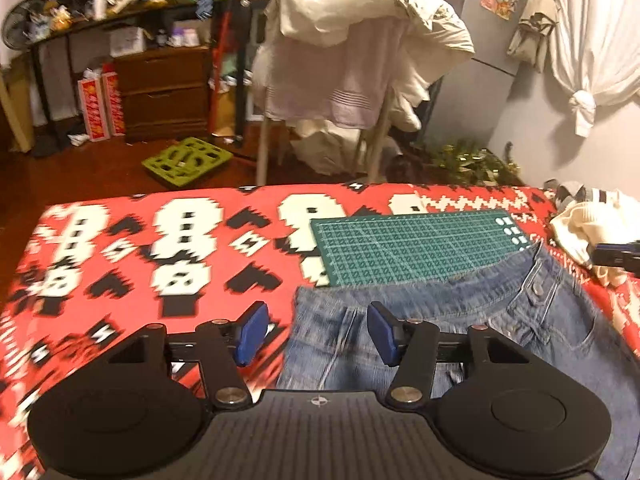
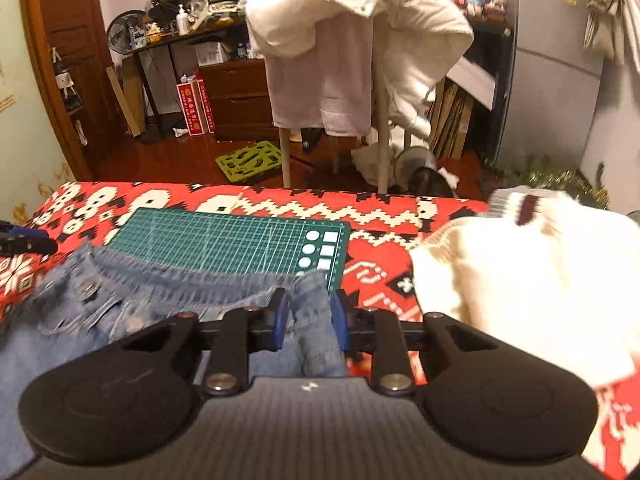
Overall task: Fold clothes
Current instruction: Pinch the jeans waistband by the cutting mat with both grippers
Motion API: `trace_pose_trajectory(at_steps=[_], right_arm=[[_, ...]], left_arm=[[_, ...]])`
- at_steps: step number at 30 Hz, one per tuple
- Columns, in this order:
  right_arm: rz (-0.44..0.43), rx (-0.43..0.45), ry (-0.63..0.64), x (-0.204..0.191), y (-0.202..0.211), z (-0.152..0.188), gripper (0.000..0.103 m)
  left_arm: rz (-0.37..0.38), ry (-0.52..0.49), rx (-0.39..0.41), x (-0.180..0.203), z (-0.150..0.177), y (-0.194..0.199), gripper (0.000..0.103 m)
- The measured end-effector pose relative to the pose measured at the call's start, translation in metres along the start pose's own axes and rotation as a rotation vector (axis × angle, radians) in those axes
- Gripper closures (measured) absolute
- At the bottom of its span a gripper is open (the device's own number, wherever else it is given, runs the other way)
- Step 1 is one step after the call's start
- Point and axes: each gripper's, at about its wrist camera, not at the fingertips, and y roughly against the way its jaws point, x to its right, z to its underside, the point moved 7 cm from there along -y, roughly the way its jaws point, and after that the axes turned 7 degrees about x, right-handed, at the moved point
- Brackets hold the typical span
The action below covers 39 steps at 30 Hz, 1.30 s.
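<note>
Right tongs [image 2: 308, 320] pinching jeans [image 2: 120, 300] waistband fold; left tongs [image 1: 316, 332] spread above jeans' edge, near worktop [image 1: 120, 248] middle.

The left gripper [image 1: 316, 334] hovers with its blue-padded fingers [image 1: 253, 332] spread wide apart, holding nothing, over the left edge of the blue jeans [image 1: 460, 320]. The jeans lie flat on the red, white and black patterned tabletop [image 1: 140, 248], their waistband overlapping the near edge of a green cutting mat [image 1: 408, 244]. At the far right sits a cream knitted garment [image 1: 588, 228]. Beyond the tabletop, a rack draped with white clothes [image 1: 360, 40] stands on the floor.
</note>
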Motion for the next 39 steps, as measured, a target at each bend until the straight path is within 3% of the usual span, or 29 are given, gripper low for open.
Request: trace_pose_trajectory(at_steps=[6, 8, 9, 20, 22, 23, 25, 33, 39], right_arm=[[0.015, -0.078, 0.043, 0.007, -0.052, 0.005, 0.077], [0.014, -0.093, 0.043, 0.010, -0.061, 0.008, 0.082], [0.006, -0.099, 0.032, 0.010, -0.065, 0.009, 0.089], [-0.032, -0.097, -0.110, 0.025, -0.075, 0.010, 0.090], [-0.033, -0.097, -0.130, 0.027, -0.074, 0.010, 0.092], [-0.028, -0.094, -0.122, 0.025, -0.073, 0.009, 0.094], [-0.019, -0.080, -0.099, 0.019, -0.070, 0.006, 0.098], [-0.008, -0.012, -0.026, 0.003, -0.053, -0.023, 0.099], [0.024, -0.030, -0.007, 0.005, -0.076, -0.029, 0.099]], left_arm=[[0.000, 0.022, -0.057, -0.015, 0.004, -0.026, 0.056], [-0.005, 0.030, -0.069, -0.020, 0.006, -0.030, 0.061], [-0.009, 0.034, -0.072, -0.022, 0.007, -0.031, 0.064], [0.060, 0.044, -0.069, -0.024, 0.007, -0.039, 0.065], [0.070, 0.049, -0.073, -0.022, 0.006, -0.041, 0.075], [0.074, 0.058, -0.078, -0.021, 0.007, -0.042, 0.094], [0.073, 0.056, -0.079, -0.019, 0.006, -0.041, 0.095], [0.035, -0.030, -0.001, -0.011, -0.016, -0.026, 0.098], [-0.015, -0.012, -0.027, -0.018, -0.019, -0.045, 0.098]])
